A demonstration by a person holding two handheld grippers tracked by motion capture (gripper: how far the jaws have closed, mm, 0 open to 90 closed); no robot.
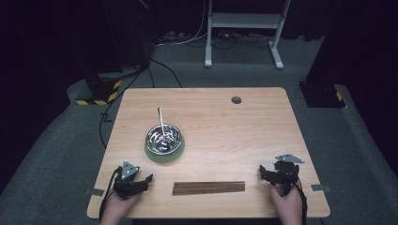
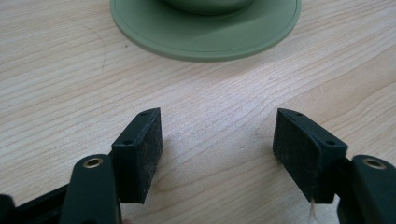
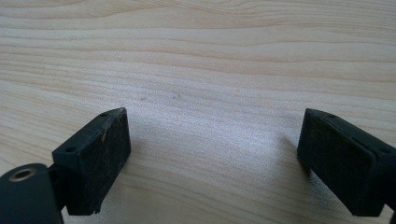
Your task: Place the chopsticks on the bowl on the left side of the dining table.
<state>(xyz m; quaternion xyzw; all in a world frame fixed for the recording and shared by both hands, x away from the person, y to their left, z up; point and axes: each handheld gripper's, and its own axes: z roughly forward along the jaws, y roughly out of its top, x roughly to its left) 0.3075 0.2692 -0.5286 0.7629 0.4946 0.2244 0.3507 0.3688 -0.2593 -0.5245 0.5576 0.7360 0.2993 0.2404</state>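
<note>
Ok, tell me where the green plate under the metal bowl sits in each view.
High view: green plate left of centre on the table, just ahead of the left gripper.
Left gripper view: top centre, beyond the open jaws.
Right gripper view: not in it.
Shared landmark: the light wood tabletop.

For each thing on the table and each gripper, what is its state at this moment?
Left gripper: open, nothing between its jaws, low over the table.
Right gripper: open, nothing between its jaws.
Metal bowl: upright, standing on the green plate.
Green plate: flat on the table, under the bowl.
Metal utensil: leaning in the bowl, handle pointing away from the person.
Dark wooden sticks: lying flat in a row, untouched, between the two grippers.
</note>
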